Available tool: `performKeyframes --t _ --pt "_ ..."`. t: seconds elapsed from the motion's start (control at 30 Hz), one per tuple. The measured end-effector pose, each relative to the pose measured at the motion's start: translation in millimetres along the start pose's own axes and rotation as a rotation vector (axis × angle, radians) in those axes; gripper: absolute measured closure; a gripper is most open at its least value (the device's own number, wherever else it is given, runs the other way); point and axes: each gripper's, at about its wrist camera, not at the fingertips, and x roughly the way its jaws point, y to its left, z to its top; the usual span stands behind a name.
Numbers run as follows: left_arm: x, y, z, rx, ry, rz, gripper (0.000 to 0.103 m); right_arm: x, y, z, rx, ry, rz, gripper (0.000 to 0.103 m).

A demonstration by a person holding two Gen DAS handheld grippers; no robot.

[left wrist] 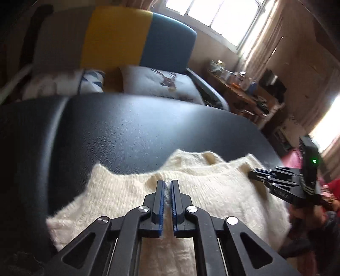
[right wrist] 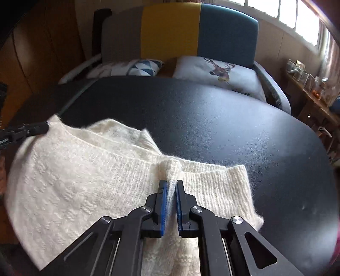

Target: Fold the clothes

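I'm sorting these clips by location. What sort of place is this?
Most likely a home living room. A sofa with grey, yellow and blue panels holds a deer-print cushion, and a cluttered wooden side table stands under a curtained window.

Cream knit sweater, fuzzy, ribbed hem. Lies partly folded on the black table near its front edge, layers overlapping. Hem edge bunched into a raised pinch, another edge lifted slightly.
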Motion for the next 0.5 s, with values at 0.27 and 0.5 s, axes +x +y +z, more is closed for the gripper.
performKeyframes --t 0.27,0.5 --pt "41.0 6.0 -29.2 -0.051 0.037 0.064 0.092 33.8 -18.5 -16.7 0.176 -0.067 -0.019 0.077" --pt "8.5 20.6 -26.9 -0.15 0.006 -0.019 0.089 22.5 -20.1 -36.9 0.249 -0.052 0.042 0.076"
